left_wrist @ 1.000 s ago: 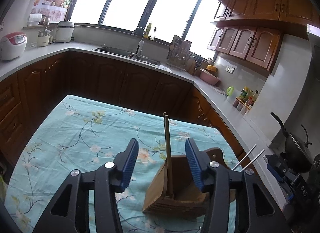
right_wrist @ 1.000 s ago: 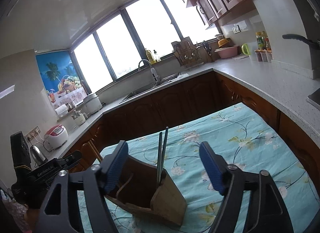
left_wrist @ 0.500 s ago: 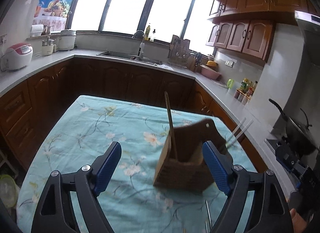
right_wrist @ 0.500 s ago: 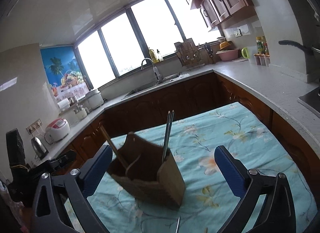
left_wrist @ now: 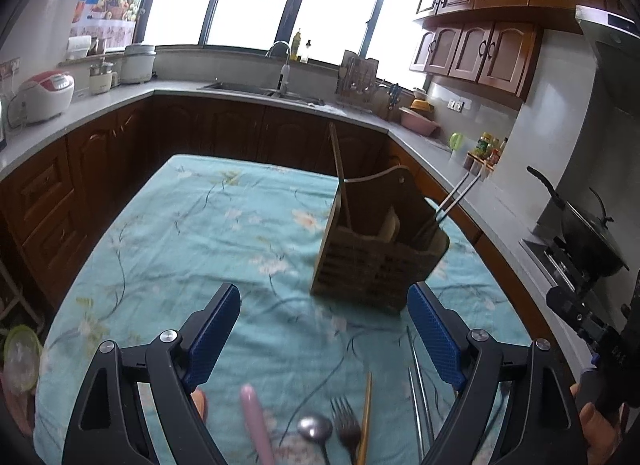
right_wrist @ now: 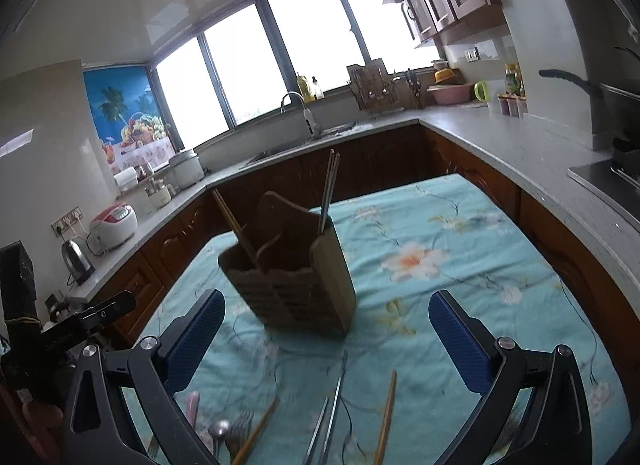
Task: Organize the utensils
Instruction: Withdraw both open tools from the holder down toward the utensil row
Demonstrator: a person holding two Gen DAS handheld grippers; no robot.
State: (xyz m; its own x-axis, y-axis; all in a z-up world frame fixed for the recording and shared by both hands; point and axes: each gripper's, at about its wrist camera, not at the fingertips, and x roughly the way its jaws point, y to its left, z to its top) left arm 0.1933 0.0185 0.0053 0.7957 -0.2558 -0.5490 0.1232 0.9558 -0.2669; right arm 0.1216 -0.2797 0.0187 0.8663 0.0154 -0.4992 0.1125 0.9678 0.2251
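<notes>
A wooden utensil holder stands on the floral tablecloth. It holds a wooden chopstick and a pair of metal chopsticks. My left gripper hangs open in front of it, nothing between its blue pads. My right gripper is also wide open and apart from the holder. Loose on the cloth below the jaws lie a pink-handled utensil, a spoon, a fork, a wooden chopstick and metal chopsticks.
The table sits inside a U-shaped kitchen counter with a sink at the back. A black wok stands on the stove at right. A rice cooker and kettle are on the left counter.
Both grippers opened wide and pulled back from the holder, which now stands free on the cloth. The loose utensils have come into view at the bottom of both views.
</notes>
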